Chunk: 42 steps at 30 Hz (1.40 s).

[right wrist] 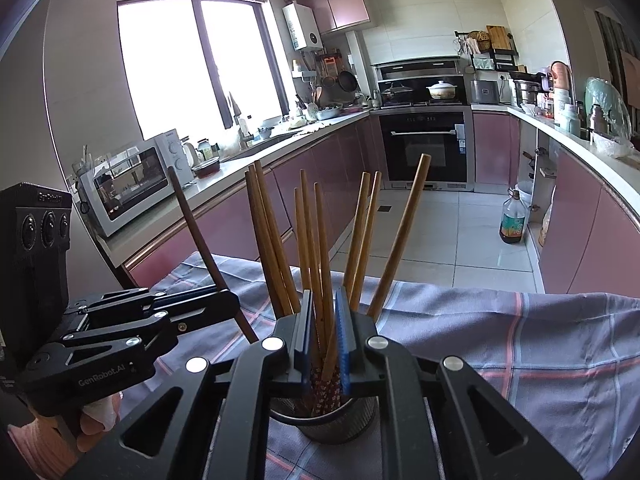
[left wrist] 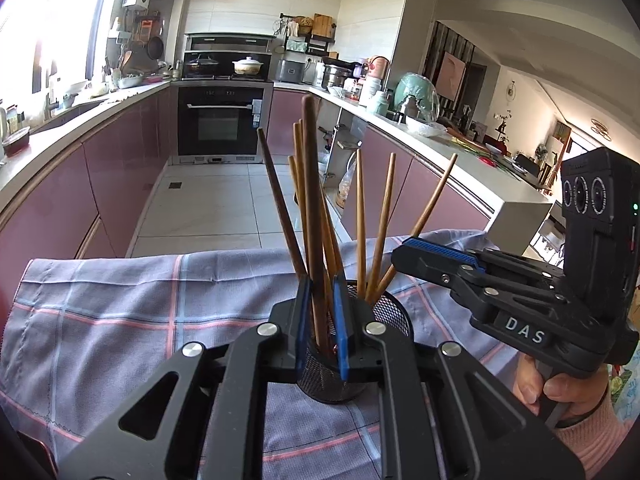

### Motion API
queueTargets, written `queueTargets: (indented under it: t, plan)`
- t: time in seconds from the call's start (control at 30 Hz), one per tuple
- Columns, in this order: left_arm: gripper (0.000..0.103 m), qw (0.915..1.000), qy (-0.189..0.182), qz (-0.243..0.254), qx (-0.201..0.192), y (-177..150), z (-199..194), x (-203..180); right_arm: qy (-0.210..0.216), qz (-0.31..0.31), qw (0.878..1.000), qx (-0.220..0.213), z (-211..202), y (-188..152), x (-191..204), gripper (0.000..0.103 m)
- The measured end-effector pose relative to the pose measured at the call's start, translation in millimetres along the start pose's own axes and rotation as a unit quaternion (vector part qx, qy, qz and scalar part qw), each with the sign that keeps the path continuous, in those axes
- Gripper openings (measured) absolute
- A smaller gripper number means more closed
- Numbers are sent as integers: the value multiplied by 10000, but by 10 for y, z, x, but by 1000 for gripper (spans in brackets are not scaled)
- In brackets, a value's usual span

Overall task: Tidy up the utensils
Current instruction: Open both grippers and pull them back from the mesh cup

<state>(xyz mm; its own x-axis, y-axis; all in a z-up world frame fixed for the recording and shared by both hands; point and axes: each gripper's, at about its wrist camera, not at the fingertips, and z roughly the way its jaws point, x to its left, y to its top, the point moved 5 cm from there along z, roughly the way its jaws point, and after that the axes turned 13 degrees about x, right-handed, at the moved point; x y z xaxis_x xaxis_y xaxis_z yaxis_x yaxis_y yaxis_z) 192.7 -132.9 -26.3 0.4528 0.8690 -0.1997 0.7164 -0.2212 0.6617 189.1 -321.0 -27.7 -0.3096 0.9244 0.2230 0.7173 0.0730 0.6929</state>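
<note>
Chopsticks (left wrist: 362, 216) are standing bundled in a mesh cup (left wrist: 394, 312), fanning out upward through the middle of both views. The cup is sitting on a checked cloth (left wrist: 120, 312) that is covering the lower half of each frame.

In the left wrist view, the left tongs (left wrist: 322, 284) are filling the bottom centre, reaching over the cup's near rim. Their blue pads are standing almost together and are pinching a dark chopstick (left wrist: 310, 160), which is rising nearly upright to the middle of the frame. The right wrist view is showing the same tongs coming in from the lower left, with that dark stick slanting up from their tip.

In the right wrist view, the right tongs (right wrist: 324, 300) are sitting at bottom centre above the cup. Their pads are leaving only a narrow slot, and a light chopstick (right wrist: 320, 220) is running up through it. Whether the pads are actually pressing on it cannot be told.

A hand (left wrist: 560, 392) in a pink sleeve is gripping the handle of the right tongs at the lower right of the left wrist view. An oven (left wrist: 220, 120) is showing in the background.
</note>
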Motion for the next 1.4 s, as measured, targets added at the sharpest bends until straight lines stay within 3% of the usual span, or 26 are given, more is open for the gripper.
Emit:
queueTargets:
  t: [0.1, 0.23, 0.33, 0.37, 0.4, 0.6, 0.7, 0.9, 1.13, 1.4]
  plan:
    - [19, 10000, 10, -49, 18, -7, 48, 39, -9, 4, 10000, -18, -12, -11, 0, 21]
    - [38, 9999, 84, -90, 15, -52, 102, 80, -65, -29, 9999, -73, -40, -55, 29, 38]
    - [45, 9999, 120, -82, -5, -103, 113, 89, -115, -98, 9999, -64, -50, -116, 73, 47]
    - [52, 9998, 158, -83, -25, -126, 108, 98, -118, -100, 9999, -68, -61, -149, 88, 57]
    - [56, 9998, 193, -83, -57, -164, 90, 103, -93, -80, 9999, -80, -71, -176, 93, 62]
    - [80, 9981, 522, -130, -316, -395, -48, 147, -151, -30, 9998, -161, -143, -344, 127, 72]
    - [98, 9942, 889, -227, -564, -514, -156, 202, -132, 4, 9997, -200, -178, -435, 138, 79]
    - [98, 9881, 1242, -463, -781, -743, -331, 335, -569, -39, 9970, -532, -322, -619, 179, 96]
    - [98, 9813, 1525, -485, -1071, -907, -569, 271, -948, -52, 9915, -886, -489, -751, 275, 96]
    - [98, 9746, 1738, -426, -1344, -924, -839, 145, -1079, -138, 9866, -1213, -662, -796, 413, 96]
